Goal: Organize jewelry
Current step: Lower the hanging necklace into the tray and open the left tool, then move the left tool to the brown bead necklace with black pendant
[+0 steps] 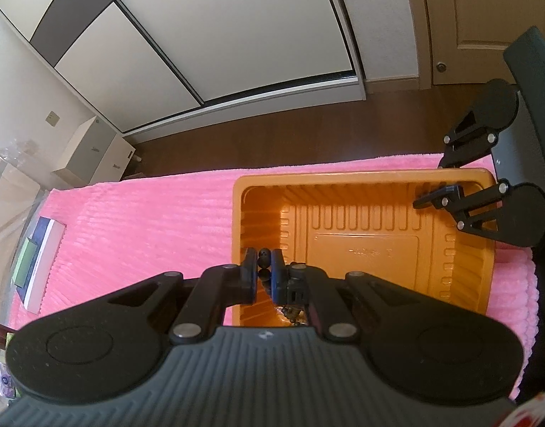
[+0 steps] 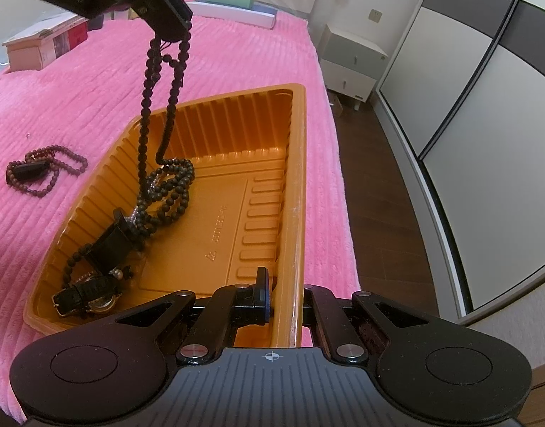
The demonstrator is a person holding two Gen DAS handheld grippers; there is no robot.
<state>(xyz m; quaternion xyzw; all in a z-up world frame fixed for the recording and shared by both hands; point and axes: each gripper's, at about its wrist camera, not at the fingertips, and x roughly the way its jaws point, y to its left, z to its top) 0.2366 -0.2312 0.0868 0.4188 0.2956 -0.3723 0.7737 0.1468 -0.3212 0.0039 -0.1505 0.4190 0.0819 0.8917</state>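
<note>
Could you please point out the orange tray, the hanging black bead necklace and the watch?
orange tray (image 2: pixel 290 185): right wrist view, right rim.
black bead necklace (image 2: pixel 146 99): right wrist view, hanging strand.
watch (image 2: pixel 83 291): right wrist view, strap.

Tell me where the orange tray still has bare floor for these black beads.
Bare: the tray floor between the beads' pile and the rim clamped by the right gripper. Crowded: the near-left corner around the watch.

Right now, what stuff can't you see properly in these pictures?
- Watch dial, right wrist view: too small and dark to read.
- Bottom of the black bead necklace, left wrist view: the left gripper, jaws shut on it, hides the pile.
- Brown bead string: out of the left wrist view, behind that gripper.
- Orange tray near wall: covered by the right gripper.
</note>
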